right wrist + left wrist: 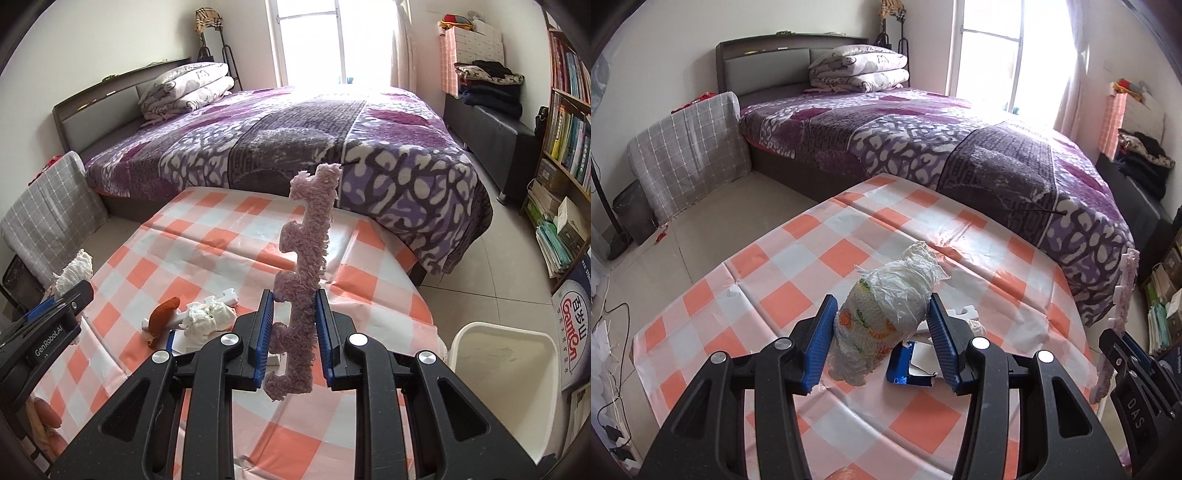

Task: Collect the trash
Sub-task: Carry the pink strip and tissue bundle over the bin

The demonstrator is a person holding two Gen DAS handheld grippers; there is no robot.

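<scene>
Left gripper (882,332): clamped on wad (886,314) of white wrap and printed netting, pinched at the waist, lifted clear of table (849,236); presumably raised for carrying off.

Right gripper (294,332): closed tight on pink strip (306,266), a fuzzy notched foam edging, held upright by its lower part so the long end stands free toward 12 o'clock.

Bin (506,365): white, on floor at 3 o'clock of right gripper, beside table edge; likely destination for both items.

Remaining on table: tissue (208,317), brown scrap (162,312), white foam piece (225,295), blue-and-white card (912,365), all at 9 to 10 o'clock of right gripper.

Obscured: card half hidden behind left fingers; bin interior partly cut off by frame; strip's lower end behind pads; brown scrap's nature unclear.
</scene>
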